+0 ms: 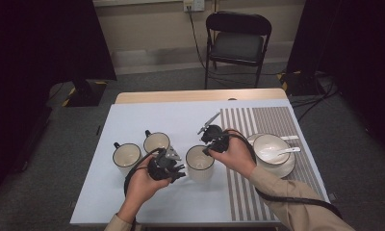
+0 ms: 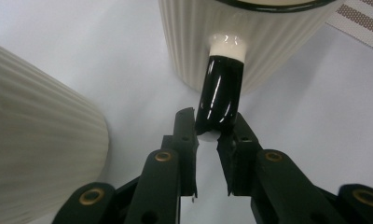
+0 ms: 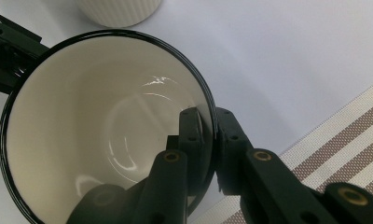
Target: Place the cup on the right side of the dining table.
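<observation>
A cream ribbed mug (image 1: 200, 163) with a black rim is standing at the centre of the high view, on the pale tabletop (image 1: 133, 120), just left of a striped mat (image 1: 277, 120). The left gripper (image 1: 178, 172) is coming in from the lower left, and in the left gripper view its fingers (image 2: 187, 135) are closing narrowly on the mug's black handle (image 2: 219, 95), pinching its lower end (the handle's cream top joins the ribbed wall above). The right gripper (image 1: 207, 150) is reaching in from the right, and in the right gripper view its fingers (image 3: 192, 135) are clamping the mug's rim (image 3: 211, 116), one finger sitting inside the cup, the other outside against the wall. Both hands are therefore gripping the same mug (image 3: 105, 130) from opposite sides. Two more mugs are standing to the left of centre in the high view: one (image 1: 126, 156) further left, the other (image 1: 157, 142) just above the left gripper. At the right, on the mat, a bowl (image 1: 267, 144) is resting on a plate (image 1: 287, 169) with a white spoon (image 1: 283, 152) lying across it. A black chair (image 1: 237, 43) is standing beyond the tabletop at the upper centre.
</observation>
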`<state>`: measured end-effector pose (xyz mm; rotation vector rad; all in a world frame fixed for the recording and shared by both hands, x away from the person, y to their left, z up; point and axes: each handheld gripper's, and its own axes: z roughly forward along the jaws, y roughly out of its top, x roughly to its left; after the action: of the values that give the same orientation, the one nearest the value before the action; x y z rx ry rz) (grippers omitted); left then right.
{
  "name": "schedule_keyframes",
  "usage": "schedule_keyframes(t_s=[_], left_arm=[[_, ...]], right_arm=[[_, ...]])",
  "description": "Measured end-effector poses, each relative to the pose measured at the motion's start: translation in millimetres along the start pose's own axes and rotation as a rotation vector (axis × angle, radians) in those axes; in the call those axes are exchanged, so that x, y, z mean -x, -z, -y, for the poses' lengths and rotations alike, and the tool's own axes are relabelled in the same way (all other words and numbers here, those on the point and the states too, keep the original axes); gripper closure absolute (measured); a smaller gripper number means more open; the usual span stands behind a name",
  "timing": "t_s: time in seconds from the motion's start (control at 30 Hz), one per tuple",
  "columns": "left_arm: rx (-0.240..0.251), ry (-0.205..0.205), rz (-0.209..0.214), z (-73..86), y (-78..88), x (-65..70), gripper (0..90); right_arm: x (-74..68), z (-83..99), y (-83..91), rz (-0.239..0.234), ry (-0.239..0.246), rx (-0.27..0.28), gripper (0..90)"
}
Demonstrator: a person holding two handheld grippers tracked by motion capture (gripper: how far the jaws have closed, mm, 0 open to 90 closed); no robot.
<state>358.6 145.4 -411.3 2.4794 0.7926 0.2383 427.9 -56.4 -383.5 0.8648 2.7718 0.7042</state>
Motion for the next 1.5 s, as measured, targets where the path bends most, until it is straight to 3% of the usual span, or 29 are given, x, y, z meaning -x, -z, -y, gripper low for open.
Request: schedule_keyframes(t_s=[0.73,1.5], left_arm=[[0.002,-0.037,-0.027,-18.8,5.6,-2.1,77.5],[-0.024,-0.059,-0.032,-50.9,3.5,-10.0,77.6]], right_arm=[[10.4,-8.1,14.1,0.021,0.028,-0.015,83.7],[31.1,-13.6,29.0,0.05,0.007,-0.039,83.8]])
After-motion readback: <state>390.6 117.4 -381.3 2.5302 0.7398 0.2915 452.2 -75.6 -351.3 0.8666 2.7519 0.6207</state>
